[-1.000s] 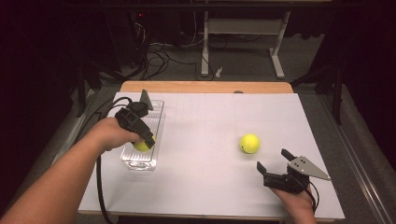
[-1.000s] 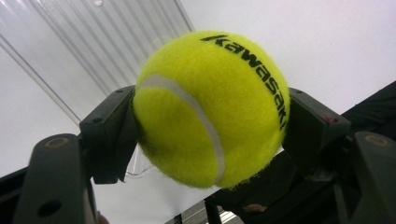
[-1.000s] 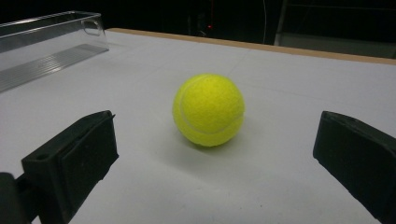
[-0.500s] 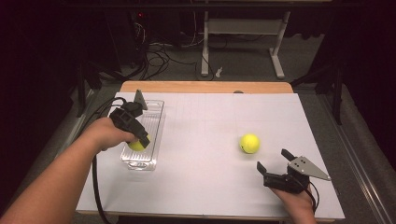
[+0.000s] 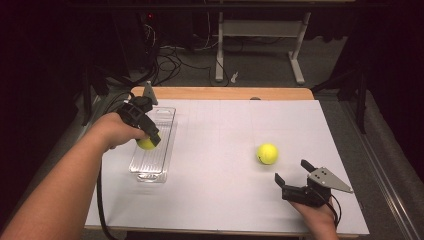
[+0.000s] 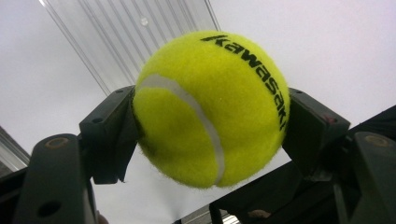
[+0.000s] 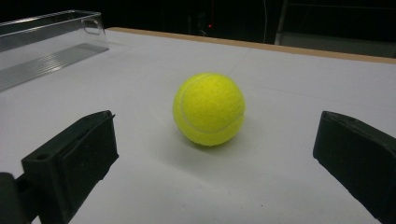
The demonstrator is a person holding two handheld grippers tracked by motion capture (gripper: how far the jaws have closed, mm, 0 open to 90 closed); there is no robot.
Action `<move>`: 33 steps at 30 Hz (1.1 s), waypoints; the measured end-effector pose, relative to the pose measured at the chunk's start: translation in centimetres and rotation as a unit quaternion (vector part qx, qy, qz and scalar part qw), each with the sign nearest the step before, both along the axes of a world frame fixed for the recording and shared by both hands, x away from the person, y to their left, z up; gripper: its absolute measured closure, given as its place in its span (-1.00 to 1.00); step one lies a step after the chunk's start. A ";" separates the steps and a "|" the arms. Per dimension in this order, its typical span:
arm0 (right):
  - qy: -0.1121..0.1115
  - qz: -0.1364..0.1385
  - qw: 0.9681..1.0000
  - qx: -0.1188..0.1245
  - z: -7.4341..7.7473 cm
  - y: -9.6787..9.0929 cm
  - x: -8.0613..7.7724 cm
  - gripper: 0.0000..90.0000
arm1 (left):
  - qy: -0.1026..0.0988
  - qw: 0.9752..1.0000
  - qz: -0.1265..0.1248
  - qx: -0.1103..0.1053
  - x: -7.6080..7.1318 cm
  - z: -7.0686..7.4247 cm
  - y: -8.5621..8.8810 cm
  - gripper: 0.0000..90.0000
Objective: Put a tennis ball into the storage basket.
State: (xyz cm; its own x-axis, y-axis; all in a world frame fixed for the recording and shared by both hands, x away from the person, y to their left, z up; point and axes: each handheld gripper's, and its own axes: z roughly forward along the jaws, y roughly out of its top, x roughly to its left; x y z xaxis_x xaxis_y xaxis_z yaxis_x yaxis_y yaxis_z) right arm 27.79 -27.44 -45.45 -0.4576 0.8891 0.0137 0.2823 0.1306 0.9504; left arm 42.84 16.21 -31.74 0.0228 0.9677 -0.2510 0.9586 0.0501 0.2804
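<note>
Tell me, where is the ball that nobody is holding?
In the high view, the loose tennis ball sits on the white table, right side, just ahead of the open right claw.

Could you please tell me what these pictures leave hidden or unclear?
- Held ball: its far side, left gripper view; the left claw covers part of it in the high view.
- Tray: left wall behind hand, high view; cut off, right gripper view.
- Loose ball: print unreadable.
</note>
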 end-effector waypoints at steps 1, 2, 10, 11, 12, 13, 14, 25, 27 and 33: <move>0.000 0.000 1.000 0.000 0.0 0.0 0.0 -0.99 | -0.002 1.000 0.002 0.000 0.2 0.2 -0.1 -0.40; 0.001 0.000 1.000 0.001 0.0 0.0 0.0 -0.99 | -0.004 1.000 0.003 -0.001 0.4 0.4 -0.1 -0.40; 0.000 -0.002 1.000 0.003 0.0 -0.2 0.0 -0.99 | -0.010 1.000 0.015 0.001 1.7 0.8 0.0 -0.40; 0.000 -0.002 1.000 0.003 0.0 -0.2 0.0 -0.99 | -0.009 1.000 0.016 0.002 1.9 0.6 -0.1 -0.40; -0.001 -0.002 1.000 0.003 0.0 -0.2 0.0 -0.99 | -0.009 1.000 0.014 0.005 2.0 0.4 -0.1 -0.40; -0.001 -0.002 1.000 0.003 0.0 -0.2 -0.1 -0.99 | -0.010 1.000 0.016 0.008 2.1 0.3 -0.1 -0.40; -0.001 -0.002 1.000 0.003 0.0 -0.2 -0.1 -0.99 | -0.013 1.000 0.018 0.010 2.2 0.1 -0.1 -0.41; 0.000 -0.004 1.000 0.005 0.0 -0.3 -0.1 -0.99 | -0.011 1.000 0.020 0.019 3.2 -2.0 -0.3 -0.40; 0.000 -0.004 1.000 0.005 0.0 -0.3 -0.1 -1.00 | -0.010 1.000 0.022 0.017 3.3 -2.3 -0.3 -0.40; 0.000 -0.003 1.000 0.005 0.0 -0.3 -0.1 -0.99 | -0.005 0.999 0.026 0.019 3.6 -3.4 -0.1 -0.40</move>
